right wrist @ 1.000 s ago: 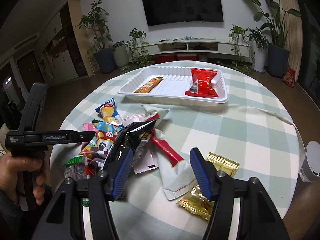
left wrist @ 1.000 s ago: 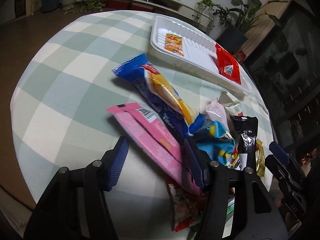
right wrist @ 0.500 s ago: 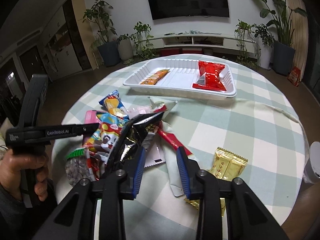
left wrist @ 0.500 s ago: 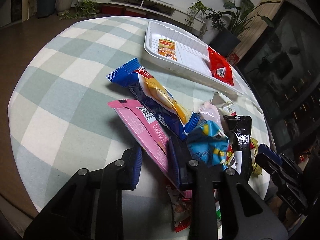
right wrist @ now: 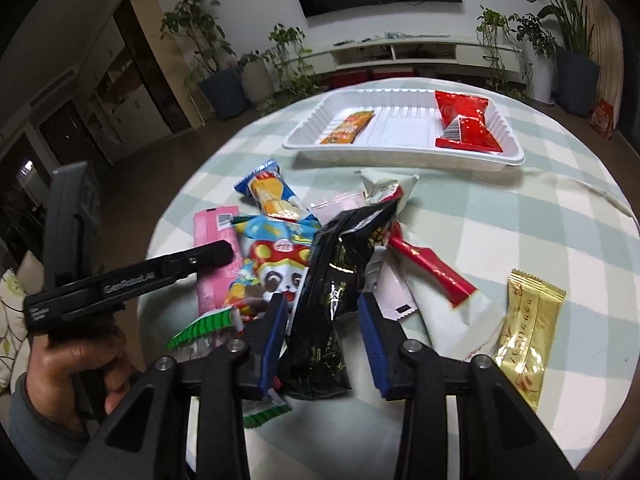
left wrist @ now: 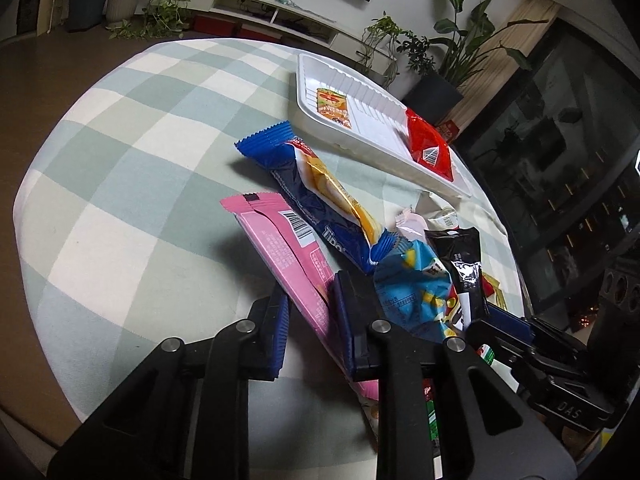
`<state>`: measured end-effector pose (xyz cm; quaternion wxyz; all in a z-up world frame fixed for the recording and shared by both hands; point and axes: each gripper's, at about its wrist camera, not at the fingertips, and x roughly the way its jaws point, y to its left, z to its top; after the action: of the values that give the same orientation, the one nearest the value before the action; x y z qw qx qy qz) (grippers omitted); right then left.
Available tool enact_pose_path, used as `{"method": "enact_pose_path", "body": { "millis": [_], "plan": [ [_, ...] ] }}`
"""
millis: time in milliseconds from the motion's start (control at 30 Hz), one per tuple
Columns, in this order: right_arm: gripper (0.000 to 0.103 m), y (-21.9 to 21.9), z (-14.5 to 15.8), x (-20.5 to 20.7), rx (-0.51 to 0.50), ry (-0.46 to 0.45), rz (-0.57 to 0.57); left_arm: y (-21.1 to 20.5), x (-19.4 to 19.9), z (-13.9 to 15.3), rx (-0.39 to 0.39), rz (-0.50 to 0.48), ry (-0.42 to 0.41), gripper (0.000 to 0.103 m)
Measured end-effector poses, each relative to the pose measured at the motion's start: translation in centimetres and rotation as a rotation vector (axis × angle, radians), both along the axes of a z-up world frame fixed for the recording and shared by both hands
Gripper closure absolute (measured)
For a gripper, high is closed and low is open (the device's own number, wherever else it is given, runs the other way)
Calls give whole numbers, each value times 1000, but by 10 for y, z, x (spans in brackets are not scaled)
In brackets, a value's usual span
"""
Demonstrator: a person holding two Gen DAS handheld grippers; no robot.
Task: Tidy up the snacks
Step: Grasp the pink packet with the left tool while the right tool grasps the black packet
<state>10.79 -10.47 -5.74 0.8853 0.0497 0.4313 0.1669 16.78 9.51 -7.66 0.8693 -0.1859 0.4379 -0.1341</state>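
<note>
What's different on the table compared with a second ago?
Both sets of jaws have narrowed. The left gripper has closed around the pink packet; the right gripper has shifted left to straddle the black packet. The white tray, its orange bar and red packet stayed put.

Right gripper (right wrist: 322,334) straddling black packet (right wrist: 334,280), 2 snacks in white tray (right wrist: 400,152)

The round table's green-and-white checked cloth (right wrist: 500,216) looks matt and woven. The ribbed white plastic tray (right wrist: 404,156) is smooth with a slight sheen. The black foil snack packet (right wrist: 336,280) and gold foil sachet (right wrist: 528,320) are glossy and crinkled, while the pink wrapper (left wrist: 280,248) looks duller.
</note>
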Motion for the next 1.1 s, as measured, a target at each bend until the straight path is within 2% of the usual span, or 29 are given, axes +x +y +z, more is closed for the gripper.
{"method": "enact_pose_path", "body": {
  "millis": [100,200,300,367,700,1100],
  "plan": [
    [62,-6,-8,8,51,76,-35,0,-1,1,0,-4,-6,83],
    [65,-6,-8,7,58,81,-29,0,-1,0,-1,-5,-6,83],
    [76,-9,-6,5,83,80,-26,0,-2,1,-6,-12,-10,83],
    [79,-11,-2,1,89,67,-36,-1,-3,0,-7,-14,-10,83],
    [82,-33,24,-19,151,-35,-76,0,-4,1,-23,-13,-15,86],
    [83,-54,31,-29,196,-78,-94,6,-7,7,-54,-9,-31,89]
  ]
}}
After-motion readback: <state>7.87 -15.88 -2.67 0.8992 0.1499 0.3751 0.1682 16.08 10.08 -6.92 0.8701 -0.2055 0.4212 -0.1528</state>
